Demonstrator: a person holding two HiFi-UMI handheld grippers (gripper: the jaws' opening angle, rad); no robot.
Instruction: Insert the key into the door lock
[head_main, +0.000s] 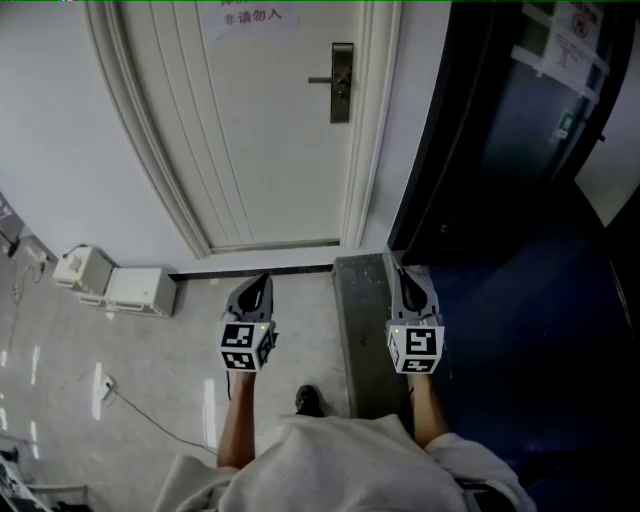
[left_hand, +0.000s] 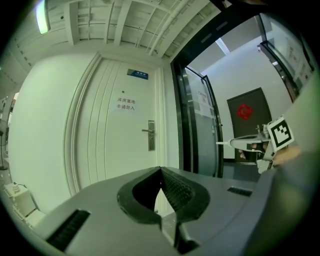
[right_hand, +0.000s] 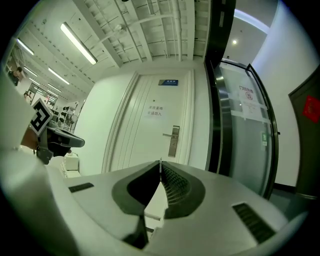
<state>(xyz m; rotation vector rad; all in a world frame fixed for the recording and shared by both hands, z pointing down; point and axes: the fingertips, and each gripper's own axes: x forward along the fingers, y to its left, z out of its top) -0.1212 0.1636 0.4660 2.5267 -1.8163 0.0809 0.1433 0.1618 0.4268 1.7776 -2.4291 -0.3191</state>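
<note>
A white door (head_main: 270, 130) stands ahead with a metal lock plate and lever handle (head_main: 341, 82) on its right side; the lock plate (left_hand: 151, 135) shows small in the left gripper view, and the lock plate (right_hand: 173, 141) is likewise some way off in the right gripper view. My left gripper (head_main: 262, 281) points at the door, its jaws shut with nothing seen between them (left_hand: 160, 170). My right gripper (head_main: 405, 274) is held level beside it, shut (right_hand: 160, 167) on a thin metal sliver, seemingly the key (right_hand: 160, 161), which sticks out of its tips (left_hand: 222, 143).
White boxes (head_main: 110, 285) and a cable (head_main: 130, 400) lie on the floor at the left wall. A dark glass door (head_main: 520, 150) stands to the right of the white door frame. A grey floor strip (head_main: 365, 320) runs under my right gripper.
</note>
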